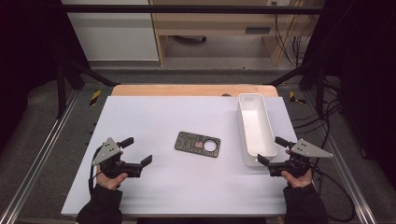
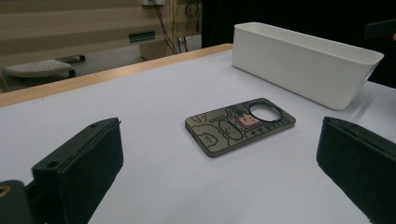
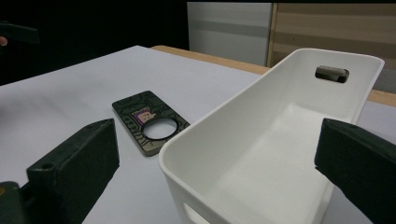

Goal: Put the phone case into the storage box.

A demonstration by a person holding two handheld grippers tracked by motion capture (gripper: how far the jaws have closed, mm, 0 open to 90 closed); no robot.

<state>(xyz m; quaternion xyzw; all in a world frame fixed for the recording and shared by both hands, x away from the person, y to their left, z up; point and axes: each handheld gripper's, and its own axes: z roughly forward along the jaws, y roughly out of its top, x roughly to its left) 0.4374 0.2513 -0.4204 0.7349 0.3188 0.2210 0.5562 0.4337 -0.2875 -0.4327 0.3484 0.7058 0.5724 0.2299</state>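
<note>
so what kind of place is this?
Probably a lab recording rig: white tabletop inside a dark metal frame, cables on the floor behind, handheld grippers staged around a phone case and white bin.

Right gripper view: near end of white bin (image 3: 261, 154) was cut off by bottom edge and hid the phone case's (image 3: 150, 122) near corner. Case print too small to read. Left gripper view: bin's (image 2: 303, 65) interior was hidden behind its wall.

A lab test bench: a white-topped table (image 1: 154, 186) inside a black metal frame (image 1: 187, 8), loose cables (image 1: 286, 37) behind.
</note>
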